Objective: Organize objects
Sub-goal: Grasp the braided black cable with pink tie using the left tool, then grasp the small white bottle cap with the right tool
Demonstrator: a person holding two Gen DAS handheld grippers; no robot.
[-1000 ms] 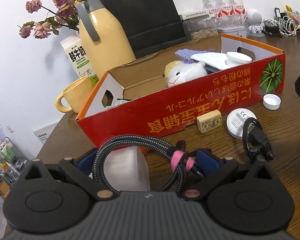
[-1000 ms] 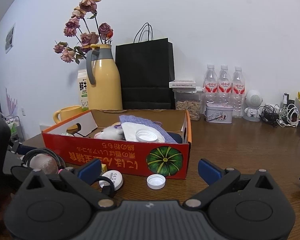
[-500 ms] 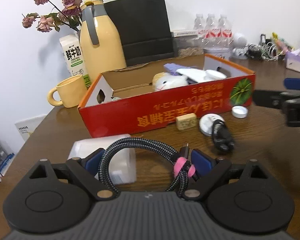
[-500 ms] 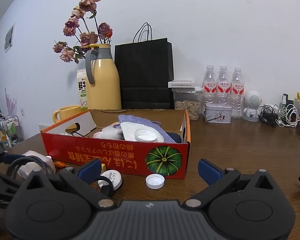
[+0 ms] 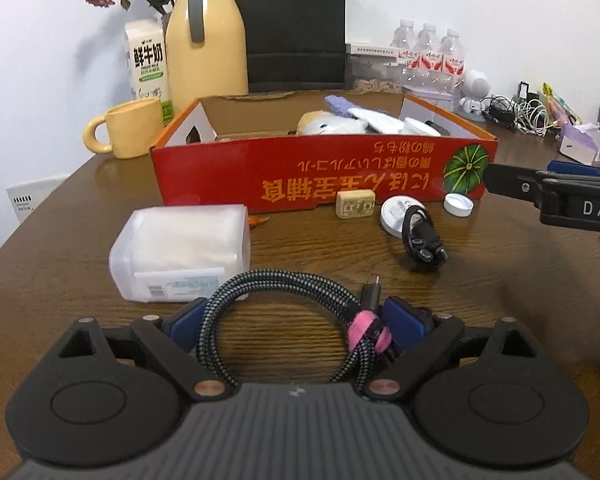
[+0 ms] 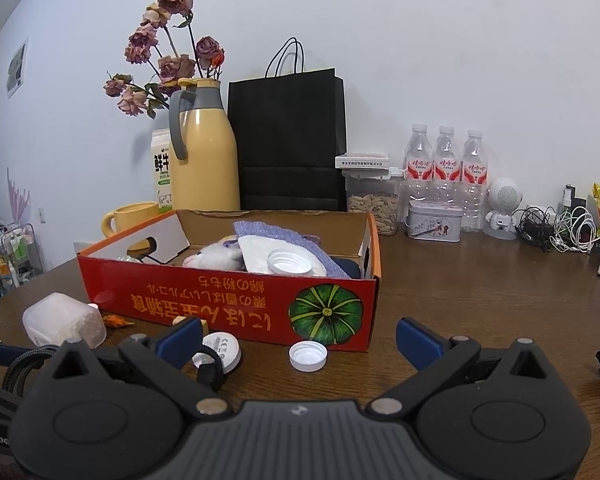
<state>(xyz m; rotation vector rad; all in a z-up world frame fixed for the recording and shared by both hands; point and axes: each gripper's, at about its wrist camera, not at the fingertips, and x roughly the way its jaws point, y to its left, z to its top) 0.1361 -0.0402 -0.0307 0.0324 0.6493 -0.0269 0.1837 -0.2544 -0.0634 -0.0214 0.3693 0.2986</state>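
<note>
— So why is the braided cable coiled between the jaws of the left gripper?

— Its loop, bound by a pink tie, spans the wide-set jaws, and both blue pads press on it, so I judge it gripped for carrying to the red box further back on the desk. Those jaws have just been closing a little, with the coil between them.

— And the right gripper?

— Released, its jaws wide with nothing between them, waiting near the box's right end.

— What remains loose in front of the box?

— One white tissue pack on the left, one small tan block, one round white disc, one black cable lying partly on it, one white bottle cap.

— Behind?

— Three water bottles, one yellow mug, one yellow jug.
</note>
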